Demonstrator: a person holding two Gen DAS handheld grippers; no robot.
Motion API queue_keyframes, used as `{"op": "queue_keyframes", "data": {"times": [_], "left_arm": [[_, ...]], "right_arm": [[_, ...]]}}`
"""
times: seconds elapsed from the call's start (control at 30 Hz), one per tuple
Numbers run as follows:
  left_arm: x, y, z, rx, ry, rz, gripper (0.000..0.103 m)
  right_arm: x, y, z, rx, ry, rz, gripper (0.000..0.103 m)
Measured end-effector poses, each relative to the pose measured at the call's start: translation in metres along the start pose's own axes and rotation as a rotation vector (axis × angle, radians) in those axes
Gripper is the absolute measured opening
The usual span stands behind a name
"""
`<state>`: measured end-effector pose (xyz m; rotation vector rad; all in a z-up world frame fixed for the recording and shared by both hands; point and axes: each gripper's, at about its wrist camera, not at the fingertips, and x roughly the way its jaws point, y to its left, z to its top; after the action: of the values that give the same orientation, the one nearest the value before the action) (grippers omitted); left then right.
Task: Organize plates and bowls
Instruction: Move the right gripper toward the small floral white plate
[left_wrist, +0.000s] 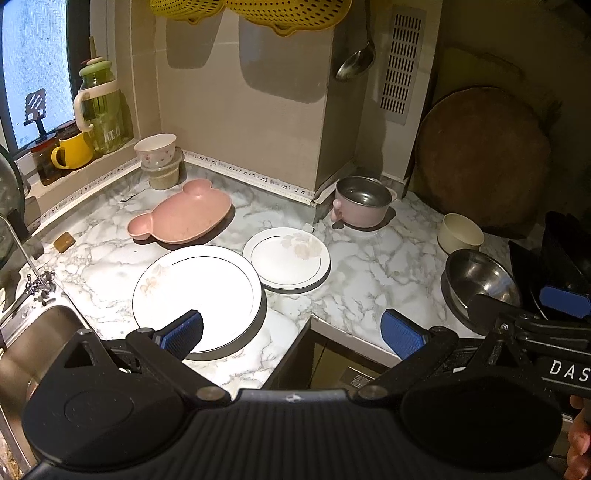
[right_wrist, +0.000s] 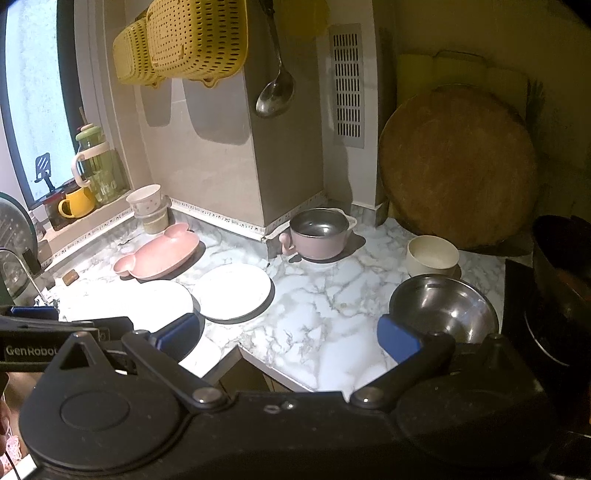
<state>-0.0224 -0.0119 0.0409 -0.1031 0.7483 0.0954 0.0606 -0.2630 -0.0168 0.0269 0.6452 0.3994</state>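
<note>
On the marble counter, the large white plate (left_wrist: 195, 295) lies under the left gripper (left_wrist: 291, 330), whose jaws are spread wide and empty. The steel bowl (right_wrist: 443, 308) sits just beyond the right gripper (right_wrist: 288, 334), also spread, near its right finger.

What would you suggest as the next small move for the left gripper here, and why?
Probably ease the left gripper forward and down to the near rim of the large white plate. Its jaws stand open and empty, one pad already over that rim, and the plate lies flat beside the smaller white plate, so the two look ready to stack.
</note>
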Motion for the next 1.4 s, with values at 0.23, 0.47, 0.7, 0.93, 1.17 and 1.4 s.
{"op": "queue_keyframes", "data": {"times": [0.23,0.47,0.7,0.93,1.17,1.4], "left_arm": [[0.005,0.006,0.003,-0.004,0.012,0.000,0.103],[0.008,0.007,0.004,0.000,0.011,0.004,0.103],[0.010,0.002,0.006,0.006,0.007,-0.006,0.103],[0.010,0.003,0.007,0.004,0.008,-0.019,0.103],[0.010,0.002,0.010,0.007,-0.004,-0.028,0.103],[0.011,0.002,0.013,0.009,-0.012,-0.043,0.103]], "right_arm": [[0.006,0.002,0.003,-0.004,0.007,0.007,0.103],[0.010,0.002,0.005,0.008,0.012,0.012,0.103],[0.009,0.003,0.005,0.014,0.002,0.001,0.103],[0.009,0.001,0.006,0.020,0.000,0.000,0.103],[0.008,0.000,0.007,0.026,-0.016,0.007,0.103],[0.008,-0.001,0.008,0.032,-0.027,-0.002,0.103]]}}
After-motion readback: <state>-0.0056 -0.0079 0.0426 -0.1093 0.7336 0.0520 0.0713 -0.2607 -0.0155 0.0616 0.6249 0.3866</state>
